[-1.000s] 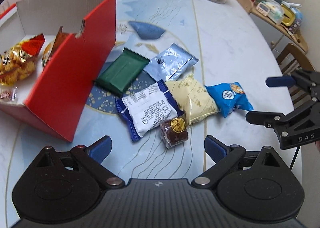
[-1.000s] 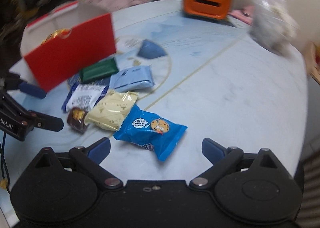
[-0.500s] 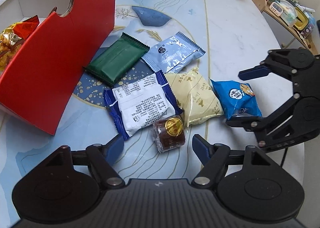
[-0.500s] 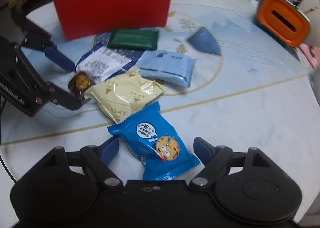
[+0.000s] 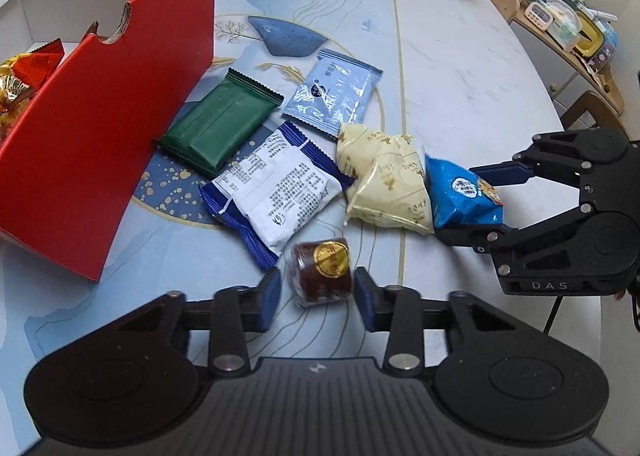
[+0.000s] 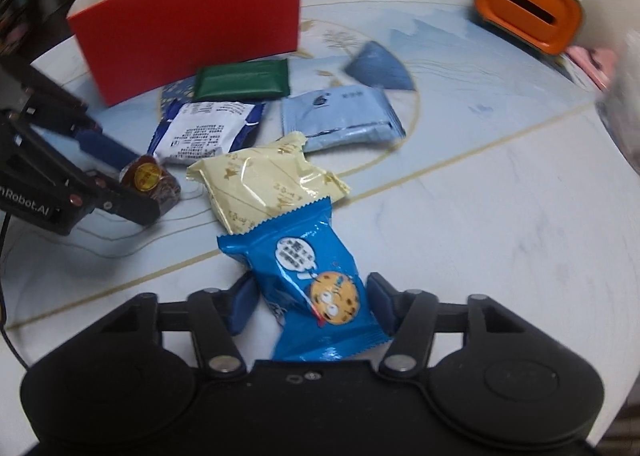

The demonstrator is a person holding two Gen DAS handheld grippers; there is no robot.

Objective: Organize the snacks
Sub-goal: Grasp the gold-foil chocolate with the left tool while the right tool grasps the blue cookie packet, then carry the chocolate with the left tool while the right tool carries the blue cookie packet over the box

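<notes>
Both your grippers have closed in: left gripper [image 5: 315, 298] brackets the brown candy [image 5: 322, 271], right gripper [image 6: 312, 306], marked "DAS", brackets the blue cookie packet [image 6: 310, 276]; whether either grips, I cannot tell.

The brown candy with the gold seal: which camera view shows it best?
The left wrist view. There the brown candy lies close and sharp between the left gripper's blue fingers, its gold seal facing up. In the right wrist view the candy is small, blurred and partly hidden by that gripper.

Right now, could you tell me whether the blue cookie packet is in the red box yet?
No: the packet lies on the table, outside the box.
</notes>
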